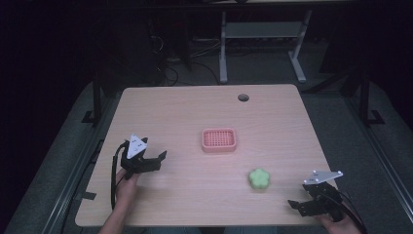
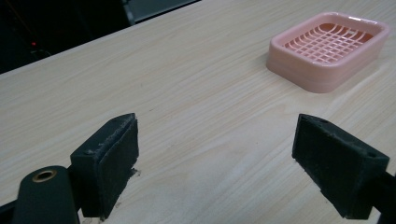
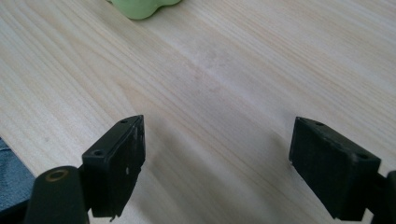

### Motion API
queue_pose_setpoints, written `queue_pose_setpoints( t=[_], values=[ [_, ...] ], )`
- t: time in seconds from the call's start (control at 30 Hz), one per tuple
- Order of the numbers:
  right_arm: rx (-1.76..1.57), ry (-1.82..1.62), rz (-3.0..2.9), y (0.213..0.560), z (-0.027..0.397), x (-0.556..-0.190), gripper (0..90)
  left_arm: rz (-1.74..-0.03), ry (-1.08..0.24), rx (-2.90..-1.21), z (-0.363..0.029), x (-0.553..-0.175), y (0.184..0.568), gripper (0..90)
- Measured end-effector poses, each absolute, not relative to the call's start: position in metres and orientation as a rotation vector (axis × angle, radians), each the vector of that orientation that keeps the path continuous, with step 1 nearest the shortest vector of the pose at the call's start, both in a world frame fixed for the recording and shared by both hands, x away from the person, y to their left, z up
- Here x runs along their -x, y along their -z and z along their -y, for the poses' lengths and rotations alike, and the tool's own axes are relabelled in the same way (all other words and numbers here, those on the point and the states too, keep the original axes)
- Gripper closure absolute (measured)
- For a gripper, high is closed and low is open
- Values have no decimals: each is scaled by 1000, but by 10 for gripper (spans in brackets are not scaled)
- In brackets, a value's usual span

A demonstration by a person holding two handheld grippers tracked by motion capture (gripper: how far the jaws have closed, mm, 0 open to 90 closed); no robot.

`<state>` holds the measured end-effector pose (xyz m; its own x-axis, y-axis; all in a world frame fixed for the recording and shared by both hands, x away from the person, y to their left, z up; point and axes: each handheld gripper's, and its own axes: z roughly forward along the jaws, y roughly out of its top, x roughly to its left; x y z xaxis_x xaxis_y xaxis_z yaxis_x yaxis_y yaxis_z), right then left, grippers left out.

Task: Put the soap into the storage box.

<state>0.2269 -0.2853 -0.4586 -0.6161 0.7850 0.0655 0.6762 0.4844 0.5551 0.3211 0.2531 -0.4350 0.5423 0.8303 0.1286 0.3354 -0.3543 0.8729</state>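
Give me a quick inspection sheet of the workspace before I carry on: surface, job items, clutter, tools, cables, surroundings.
Surface: light wooden table, bare apart from the two items; a round hole near its far edge.
Job's things: green flower-shaped soap lying on the table toward the right front; pink soap dish near the middle, empty, apart from the soap.
Clutter: nothing seen.
Grippers: left tool open, at the left front, holding nothing; right tool open, at the right front corner, short of the soap.
Cables: a black cable trails from the left tool over the table edge; loose cables on the floor beyond the table.
Surroundings: dim room, white desk frame behind the table.
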Motion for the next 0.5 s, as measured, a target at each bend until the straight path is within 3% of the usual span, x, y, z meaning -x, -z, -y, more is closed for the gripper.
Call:
queue_pose_setpoints(
  t=[0.5],
  values=[
    [-1181, -780, -2617, 443, 261, -239, 178, -954, -730, -1916, -256, -321, 434, 143]
  ],
)
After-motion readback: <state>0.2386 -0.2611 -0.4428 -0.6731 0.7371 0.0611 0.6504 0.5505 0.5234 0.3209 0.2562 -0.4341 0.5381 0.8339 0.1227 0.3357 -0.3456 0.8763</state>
